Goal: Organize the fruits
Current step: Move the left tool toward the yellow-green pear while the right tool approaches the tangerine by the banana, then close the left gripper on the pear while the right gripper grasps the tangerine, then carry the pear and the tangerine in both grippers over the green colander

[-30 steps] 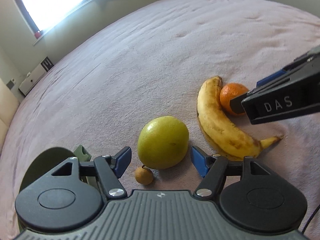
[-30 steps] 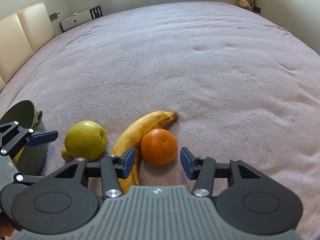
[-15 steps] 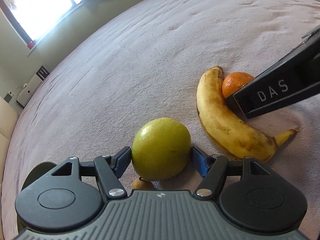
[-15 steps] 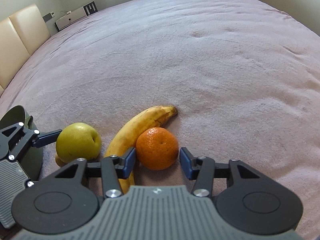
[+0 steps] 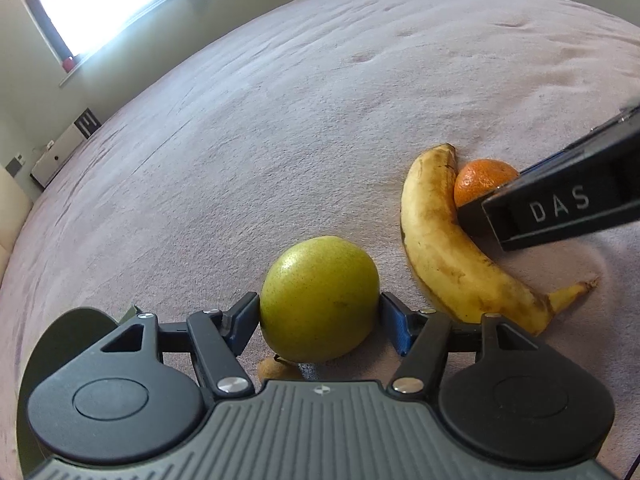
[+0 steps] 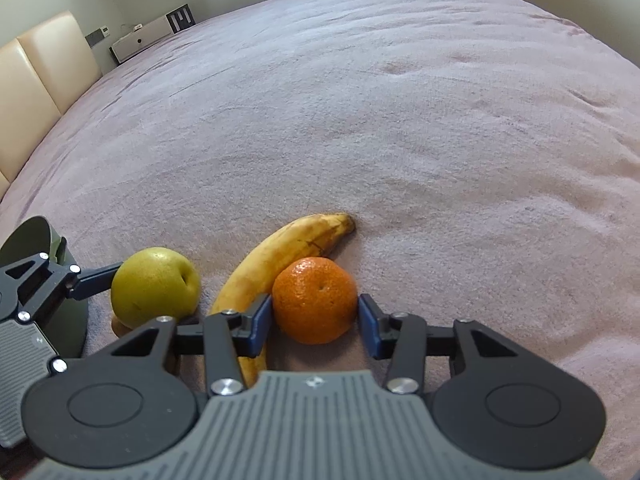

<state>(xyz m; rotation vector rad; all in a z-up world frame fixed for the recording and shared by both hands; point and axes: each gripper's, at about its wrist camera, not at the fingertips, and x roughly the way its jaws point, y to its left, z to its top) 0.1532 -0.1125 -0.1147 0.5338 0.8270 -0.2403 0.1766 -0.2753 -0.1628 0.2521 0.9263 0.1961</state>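
A yellow-green apple (image 5: 320, 300) lies on the mauve bedspread (image 5: 280, 140) between the blue pads of my left gripper (image 5: 320, 316). Its jaws are closing and both pads touch the fruit's sides. A mandarin orange (image 6: 315, 300) rests against a spotted banana (image 6: 276, 256). My right gripper (image 6: 314, 312) is closing on the orange, one pad at each flank. In the left wrist view the banana (image 5: 444, 248) curves beside the orange (image 5: 482, 180), which a black finger (image 5: 560, 208) of the right gripper partly hides. The apple (image 6: 154, 286) also shows in the right wrist view.
A small brown fruit (image 5: 272, 368) lies under the apple's near side. A dark green bowl (image 6: 36, 240) stands left of the apple, behind the left gripper. The bedspread stretches far ahead. A beige padded headboard (image 6: 44, 92) and a white unit (image 6: 144, 38) line the wall.
Both grippers have slid forward around their fruit and their jaws have narrowed. The apple and orange now sit between the pads, and the small brown fruit is mostly hidden.
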